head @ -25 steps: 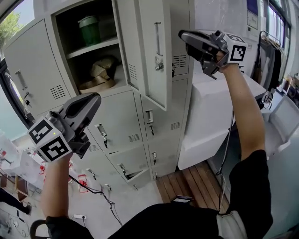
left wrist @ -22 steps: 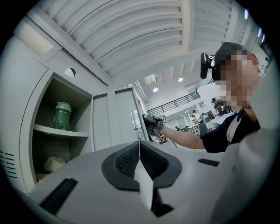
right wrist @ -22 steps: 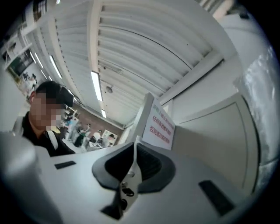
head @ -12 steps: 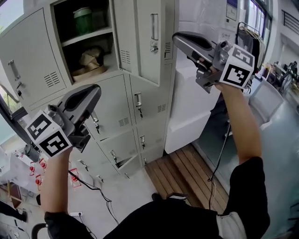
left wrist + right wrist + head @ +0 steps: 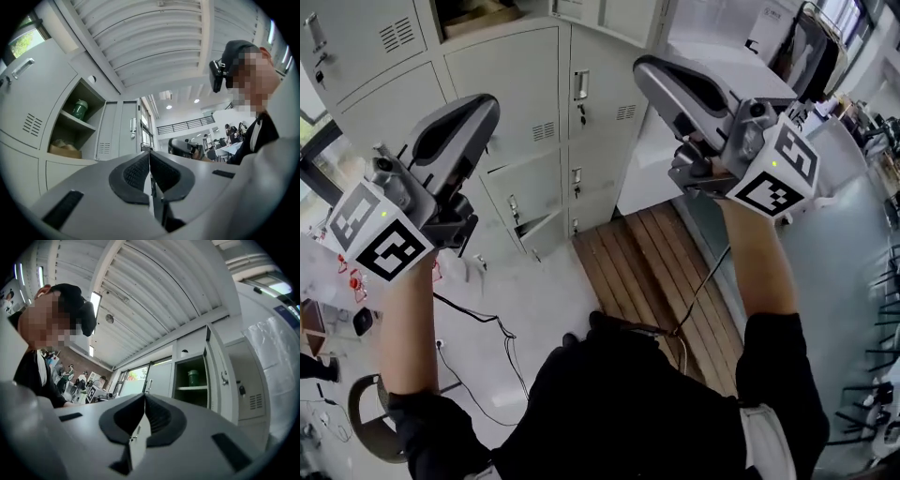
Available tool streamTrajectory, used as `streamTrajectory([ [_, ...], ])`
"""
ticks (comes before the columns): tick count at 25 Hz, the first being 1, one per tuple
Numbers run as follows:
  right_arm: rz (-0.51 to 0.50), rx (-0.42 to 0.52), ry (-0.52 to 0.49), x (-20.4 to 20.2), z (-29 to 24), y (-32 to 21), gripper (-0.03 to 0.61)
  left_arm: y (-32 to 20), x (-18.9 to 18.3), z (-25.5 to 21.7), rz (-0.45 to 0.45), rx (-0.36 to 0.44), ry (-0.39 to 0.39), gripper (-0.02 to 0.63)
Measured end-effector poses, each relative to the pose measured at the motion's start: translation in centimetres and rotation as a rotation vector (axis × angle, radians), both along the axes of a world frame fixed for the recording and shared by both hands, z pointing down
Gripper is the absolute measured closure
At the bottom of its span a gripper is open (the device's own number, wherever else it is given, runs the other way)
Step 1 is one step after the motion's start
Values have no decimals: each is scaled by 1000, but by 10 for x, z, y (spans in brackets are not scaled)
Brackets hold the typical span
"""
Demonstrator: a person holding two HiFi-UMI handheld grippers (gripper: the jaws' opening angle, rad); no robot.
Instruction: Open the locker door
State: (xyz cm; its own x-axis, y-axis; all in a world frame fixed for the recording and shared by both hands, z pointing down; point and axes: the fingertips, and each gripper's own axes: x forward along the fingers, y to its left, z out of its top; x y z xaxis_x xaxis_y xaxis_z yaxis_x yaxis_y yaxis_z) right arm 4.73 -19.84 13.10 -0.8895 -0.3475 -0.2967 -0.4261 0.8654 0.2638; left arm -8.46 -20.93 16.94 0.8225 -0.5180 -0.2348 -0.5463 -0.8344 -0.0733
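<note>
The grey lockers fill the top of the head view. The open compartment and the bottom of its door only just show at the top edge. In the left gripper view the open compartment holds a green container, and its door stands swung out. The right gripper view shows the same compartment and door. My left gripper is shut on nothing. My right gripper is shut and empty too. Both are held up, apart from the lockers.
A wooden slat platform lies on the floor right of the lockers, beside a white cabinet. Cables trail over the floor at the left. A chair base sits at the lower left. People stand far off in both gripper views.
The head view has tipped down, so the open locker has slid up to the frame's top edge. Both grippers have come back from the lockers, nearer the camera.
</note>
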Motion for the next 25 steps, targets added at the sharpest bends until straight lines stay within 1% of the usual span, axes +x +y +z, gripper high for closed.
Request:
streamTrajectory([
  [4,-85,-6,-37,-17,49,49,563,45,-13,41,-97,6,14,597],
  [6,-105,-1,-35,-21,69,65,563,59,-15,61,-143,0,8,597],
  [9,-108,-3,9,-26,105,84,563,82,-19,90,-214,-15,-3,597],
  [12,-129,-18,59,-25,140,106,563,105,-17,122,-266,-36,-3,597],
  [16,-145,-66,59,-5,186,130,565,127,3,175,-350,-57,-26,597],
  [20,-143,-179,58,15,251,152,565,164,29,245,-393,-141,-55,597],
  [21,-137,-192,83,16,269,156,566,173,34,262,-401,-161,-67,597],
  [23,-124,-169,178,14,307,165,566,186,44,291,-415,-192,-93,597],
  [24,-128,-171,210,12,322,169,566,191,49,303,-418,-208,-97,598],
  [25,-143,-195,213,12,335,174,566,195,53,313,-418,-222,-91,597],
])
